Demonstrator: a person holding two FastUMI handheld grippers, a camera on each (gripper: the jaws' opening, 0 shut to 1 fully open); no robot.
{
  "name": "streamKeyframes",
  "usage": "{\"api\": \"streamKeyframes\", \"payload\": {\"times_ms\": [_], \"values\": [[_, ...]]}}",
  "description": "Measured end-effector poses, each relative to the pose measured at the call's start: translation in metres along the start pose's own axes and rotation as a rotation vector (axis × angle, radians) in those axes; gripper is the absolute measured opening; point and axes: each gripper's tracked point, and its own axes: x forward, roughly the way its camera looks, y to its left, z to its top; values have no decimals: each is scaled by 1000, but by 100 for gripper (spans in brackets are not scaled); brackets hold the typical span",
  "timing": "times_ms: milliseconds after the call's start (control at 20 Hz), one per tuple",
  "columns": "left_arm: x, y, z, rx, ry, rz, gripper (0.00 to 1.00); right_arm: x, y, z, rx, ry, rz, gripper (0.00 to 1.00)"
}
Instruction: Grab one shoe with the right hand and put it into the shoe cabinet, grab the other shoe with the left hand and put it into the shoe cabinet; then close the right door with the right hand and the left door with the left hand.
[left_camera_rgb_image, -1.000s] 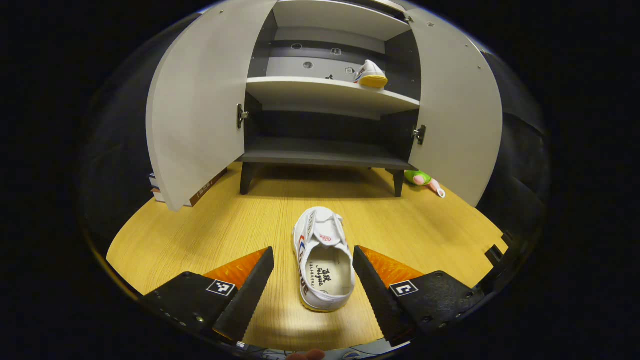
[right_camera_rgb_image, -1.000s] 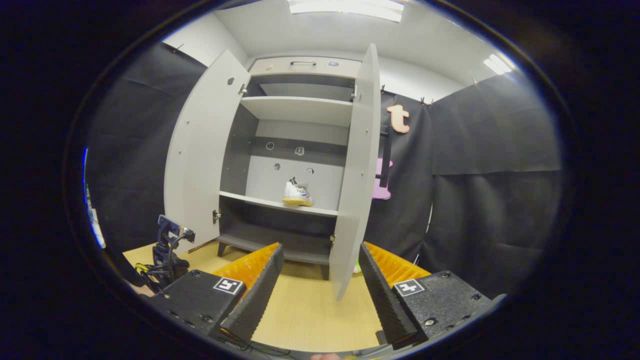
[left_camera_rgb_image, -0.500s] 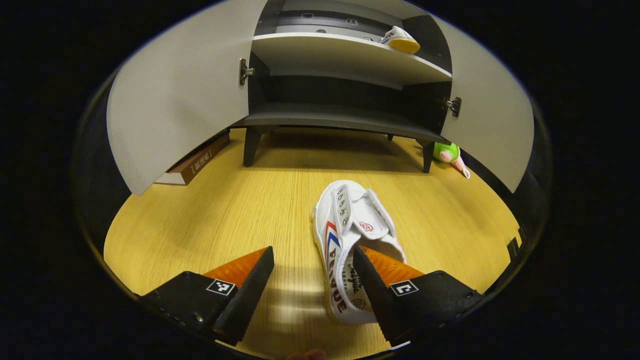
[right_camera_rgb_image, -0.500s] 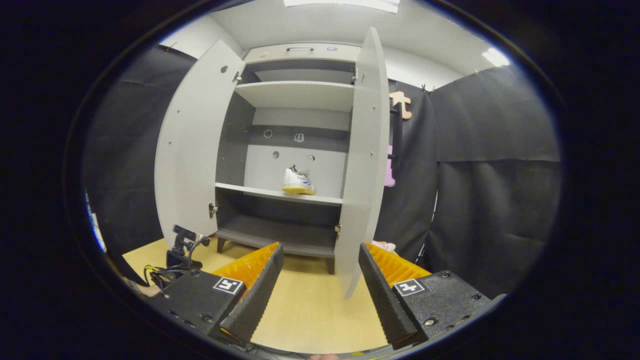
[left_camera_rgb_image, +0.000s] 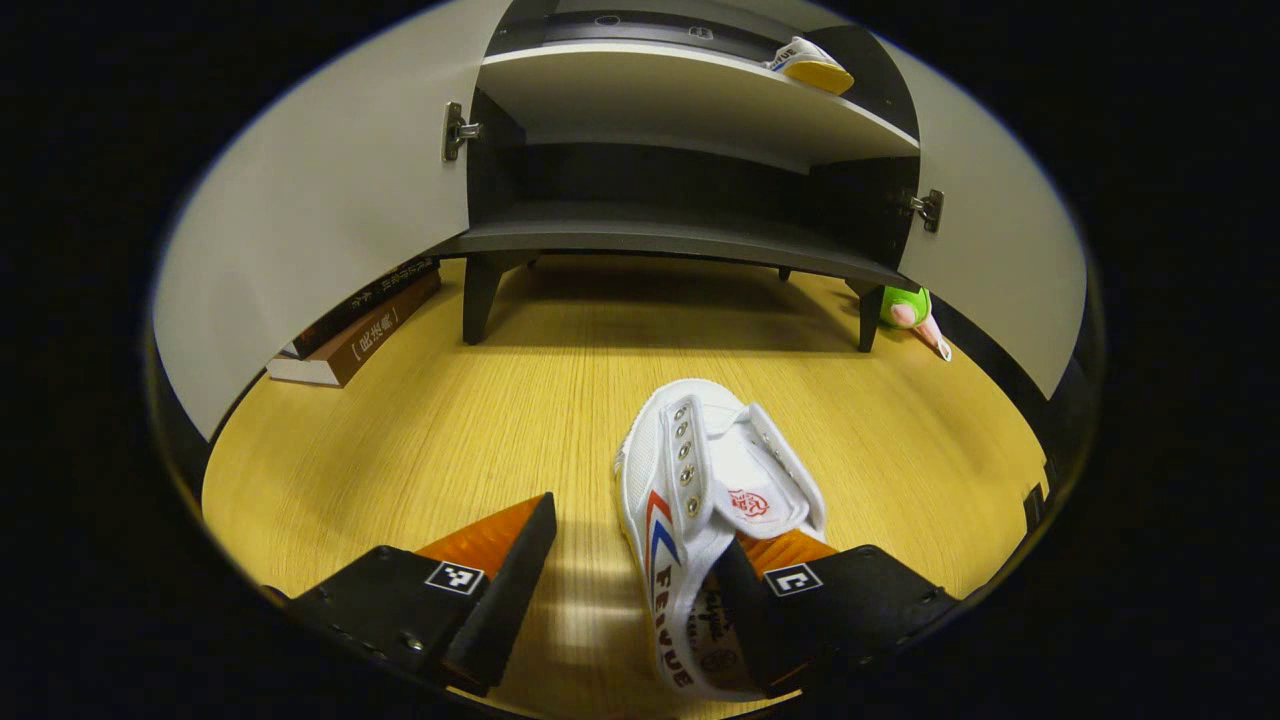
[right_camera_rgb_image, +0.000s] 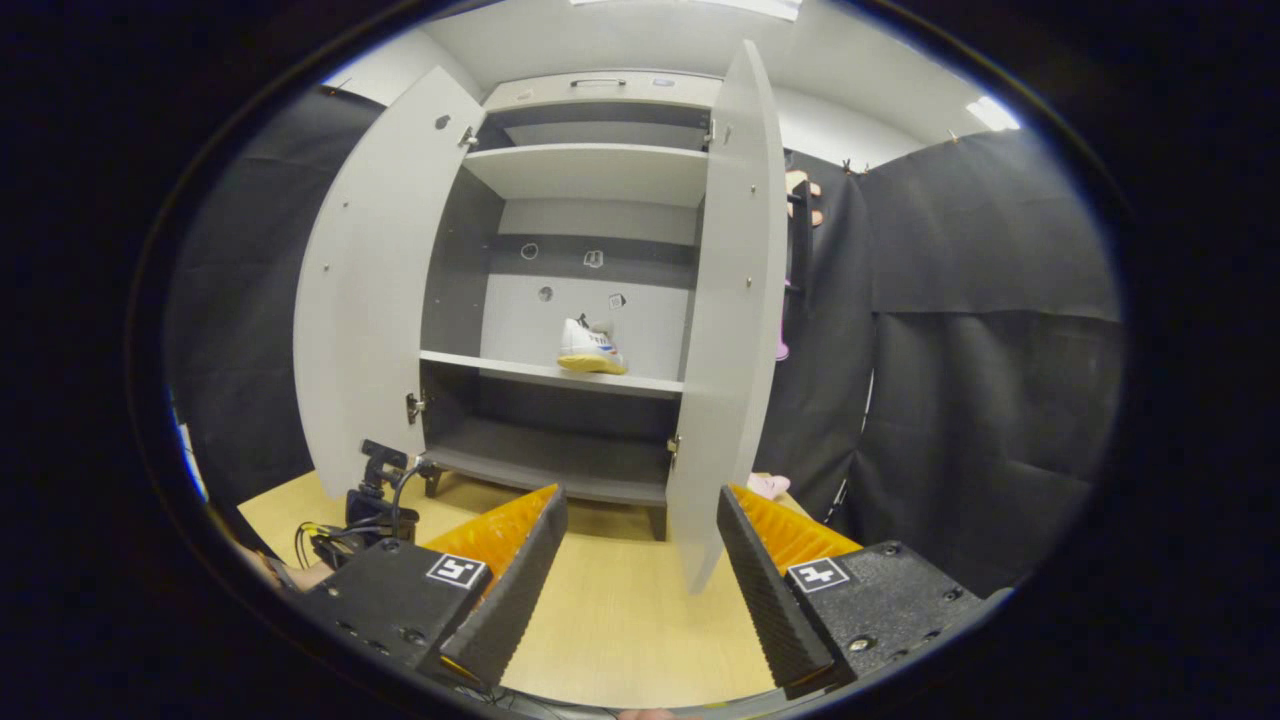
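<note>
A white shoe (left_camera_rgb_image: 715, 470) with red and blue stripes lies on the wooden floor (left_camera_rgb_image: 520, 400), toe toward the shoe cabinet (left_camera_rgb_image: 680, 240). My left gripper (left_camera_rgb_image: 635, 530) is open and low over the heel end: its right finger sits in the shoe's opening, its left finger is outside the shoe's left wall. The other white shoe (left_camera_rgb_image: 812, 62) stands on the cabinet's middle shelf, also seen from the right gripper view (right_camera_rgb_image: 590, 348). Both doors stand open, the left door (right_camera_rgb_image: 370, 290) and the right door (right_camera_rgb_image: 725, 300). My right gripper (right_camera_rgb_image: 640, 500) is open and holds nothing, back from the cabinet.
Stacked books (left_camera_rgb_image: 355, 325) lie on the floor under the left door (left_camera_rgb_image: 320, 230). A green and pink plush toy (left_camera_rgb_image: 905, 310) lies by the cabinet's right leg, near the right door (left_camera_rgb_image: 1000, 260). The left gripper's body with cables (right_camera_rgb_image: 370, 490) shows low at the left.
My left gripper moved down and forward onto the shoe; its right finger went from beside the shoe into the opening. The right gripper drifted slightly and stayed open.
</note>
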Motion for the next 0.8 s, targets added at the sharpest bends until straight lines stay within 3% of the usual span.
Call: {"api": "streamKeyframes", "payload": {"times_ms": [150,200,250,350,450,550,800], "values": [[8,-1,4,4,-16,4,76,4,0,-3,1,11,0,95],[8,0,4,4,-26,19,61,4,0,-4,-1,13,0,95],[11,-1,4,2,-28,27,37,5,-1,-4,-3,14,-1,95],[12,-2,6,-3,-46,48,23,6,-3,-5,-9,17,-4,95],[14,2,8,17,-60,70,18,6,-5,-7,-10,23,-7,95],[15,4,7,11,-64,59,0,5,-6,-9,-7,29,-8,95],[-12,2,20,17,-85,79,0,2,-5,-7,-16,19,0,95]]}}
